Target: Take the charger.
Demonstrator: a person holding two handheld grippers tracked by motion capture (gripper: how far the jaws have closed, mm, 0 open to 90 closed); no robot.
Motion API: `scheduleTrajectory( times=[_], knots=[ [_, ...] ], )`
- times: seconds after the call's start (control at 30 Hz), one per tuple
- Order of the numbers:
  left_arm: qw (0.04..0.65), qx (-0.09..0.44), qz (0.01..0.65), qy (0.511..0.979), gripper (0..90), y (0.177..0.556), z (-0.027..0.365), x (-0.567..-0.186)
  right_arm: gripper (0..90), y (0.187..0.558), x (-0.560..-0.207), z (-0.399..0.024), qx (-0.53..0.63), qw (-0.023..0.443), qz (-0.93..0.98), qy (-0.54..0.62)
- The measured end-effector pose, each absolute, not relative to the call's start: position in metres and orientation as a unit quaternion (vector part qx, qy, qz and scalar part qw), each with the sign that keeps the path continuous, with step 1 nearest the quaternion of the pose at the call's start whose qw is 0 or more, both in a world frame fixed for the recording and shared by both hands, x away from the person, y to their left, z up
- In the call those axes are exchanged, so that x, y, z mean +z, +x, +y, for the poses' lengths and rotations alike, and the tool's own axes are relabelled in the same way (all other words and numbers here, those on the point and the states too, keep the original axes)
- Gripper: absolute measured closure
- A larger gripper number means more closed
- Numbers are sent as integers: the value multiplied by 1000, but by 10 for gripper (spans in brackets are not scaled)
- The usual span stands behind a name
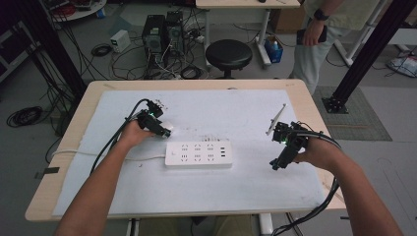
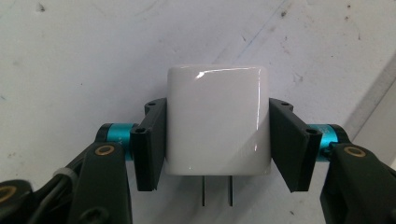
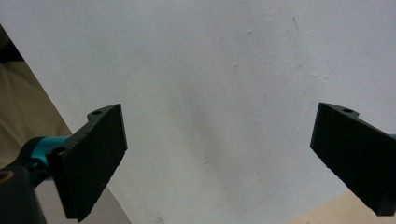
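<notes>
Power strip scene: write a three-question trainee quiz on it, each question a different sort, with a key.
1. True or false: the left gripper is shut on the white charger.
2. Multiple choice: where does the power strip lie on the white mat?
A. under the right gripper
B. between the two grippers, near the middle
C. off the mat, on bare wood
3. Fill the gap: in the right gripper view, the jaws stand wide apart and hold ____.

Key: 1 true; 2 B; 3 nothing.
</notes>
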State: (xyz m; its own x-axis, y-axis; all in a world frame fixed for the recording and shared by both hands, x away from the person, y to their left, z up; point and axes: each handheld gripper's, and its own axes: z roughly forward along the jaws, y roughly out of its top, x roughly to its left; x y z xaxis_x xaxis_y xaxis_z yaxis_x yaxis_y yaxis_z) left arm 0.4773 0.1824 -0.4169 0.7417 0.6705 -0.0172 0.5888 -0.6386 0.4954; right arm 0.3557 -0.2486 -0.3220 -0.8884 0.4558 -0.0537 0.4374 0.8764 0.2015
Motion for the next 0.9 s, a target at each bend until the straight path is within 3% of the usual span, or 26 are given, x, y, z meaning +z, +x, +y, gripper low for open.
scheduleTrajectory(
  times=[0.2,0.47,0.63,0.9],
  knots=[
    [251,99,354,895,425,475,188,-410,31,356,-325,-249,98,50,967,229],
    [283,123,341,888,425,458,202,-373,31,355,-322,-251,107,57,962,244],
    [308,141,324,883,425,430,213,-336,31,355,-320,-250,114,65,960,248],
    [325,153,309,881,425,400,224,-311,31,351,-314,-242,122,74,960,240]
  ],
)
